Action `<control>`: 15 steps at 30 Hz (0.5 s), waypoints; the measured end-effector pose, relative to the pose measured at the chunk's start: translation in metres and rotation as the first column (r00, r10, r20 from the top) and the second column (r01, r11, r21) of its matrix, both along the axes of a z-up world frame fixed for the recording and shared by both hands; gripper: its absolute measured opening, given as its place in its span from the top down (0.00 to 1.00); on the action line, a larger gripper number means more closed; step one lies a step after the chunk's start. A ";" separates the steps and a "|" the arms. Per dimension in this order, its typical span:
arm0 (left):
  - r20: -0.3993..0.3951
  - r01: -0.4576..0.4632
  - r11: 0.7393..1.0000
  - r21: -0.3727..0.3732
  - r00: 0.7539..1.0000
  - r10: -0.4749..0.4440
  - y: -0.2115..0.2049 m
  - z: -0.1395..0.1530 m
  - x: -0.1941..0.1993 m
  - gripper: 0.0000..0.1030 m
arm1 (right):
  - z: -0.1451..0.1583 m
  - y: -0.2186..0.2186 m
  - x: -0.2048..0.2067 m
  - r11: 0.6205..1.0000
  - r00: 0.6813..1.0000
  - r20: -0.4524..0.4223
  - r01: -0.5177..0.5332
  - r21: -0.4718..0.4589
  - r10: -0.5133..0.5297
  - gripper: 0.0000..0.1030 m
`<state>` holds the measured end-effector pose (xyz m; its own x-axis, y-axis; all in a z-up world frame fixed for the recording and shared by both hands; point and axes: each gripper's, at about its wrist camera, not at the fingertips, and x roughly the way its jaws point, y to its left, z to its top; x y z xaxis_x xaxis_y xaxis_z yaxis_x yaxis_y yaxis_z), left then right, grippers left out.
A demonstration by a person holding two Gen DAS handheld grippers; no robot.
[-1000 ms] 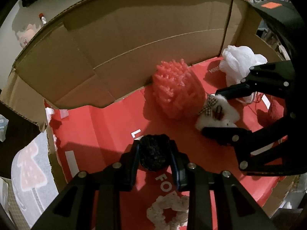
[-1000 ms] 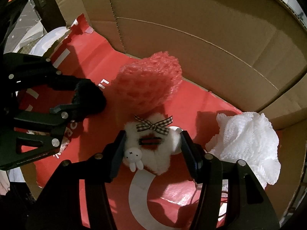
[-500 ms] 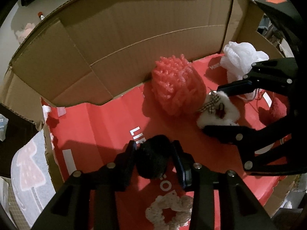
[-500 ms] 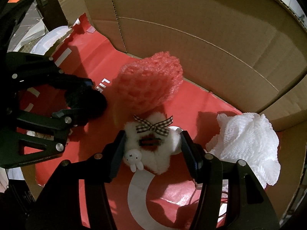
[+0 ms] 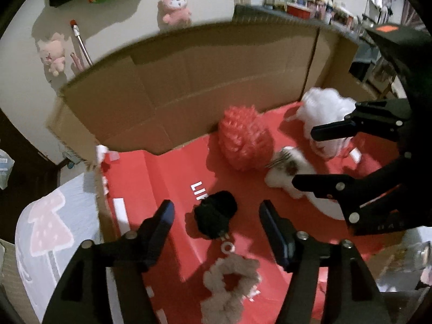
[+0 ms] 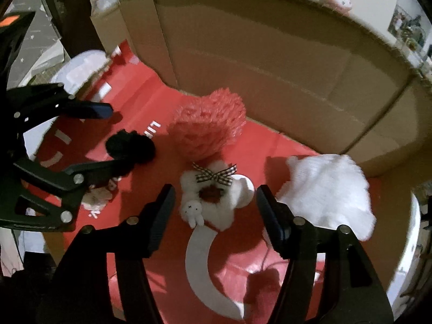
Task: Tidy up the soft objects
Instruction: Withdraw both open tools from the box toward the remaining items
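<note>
Left wrist view: a pale wall with hanging plush toys and a cluttered shelf stands behind a cardboard box (image 5: 189,86) whose floor is red printed card. The left gripper (image 5: 216,216) hangs over that floor with its jaws opening, spread either side of a black fuzzy scrunchie (image 5: 214,217) that lies on the red card and touches neither pad. Just below it in the picture lies a beige scrunchie (image 5: 229,278). Deeper in the box sit a coral mesh puff (image 5: 244,141), a white furry scrunchie (image 5: 286,170) beside it, and a white bath pouf (image 5: 324,105) near the corner. The right gripper (image 5: 305,159) reaches in from the right.

Right wrist view: the same brown walls curve round the red floor. The right gripper's jaws are opening too, standing clear on both sides of the white furry scrunchie with its checked bow and tiny rabbit charm, which rests on the floor against the coral puff. The bath pouf lies just right of the right finger.

The step in hand looks like setting down: both pieces appear placed inside. Next, each gripper would need to lift clear without snagging fluff, then seek any soft item outside the box.
</note>
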<state>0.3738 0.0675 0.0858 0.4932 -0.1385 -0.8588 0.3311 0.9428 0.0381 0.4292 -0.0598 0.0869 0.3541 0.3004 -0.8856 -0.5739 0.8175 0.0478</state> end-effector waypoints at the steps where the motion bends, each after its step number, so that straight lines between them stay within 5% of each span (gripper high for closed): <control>1: 0.010 -0.005 1.000 -0.012 1.000 0.005 -0.001 0.006 -0.005 0.29 | 0.006 -0.003 -0.004 1.000 1.000 0.010 0.005 0.010 -0.005 0.36; 15: 0.249 -0.041 0.974 -0.224 0.964 0.097 0.001 0.096 -0.112 0.04 | 0.115 -0.059 -0.096 0.986 0.964 0.234 0.091 0.140 -0.122 0.17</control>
<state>0.2616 0.0685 0.1819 0.7076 -0.2634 -0.6556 0.2708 0.9582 -0.0927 0.3329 -0.1189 0.2023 0.5886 0.3541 -0.7268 -0.4911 0.8707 0.0264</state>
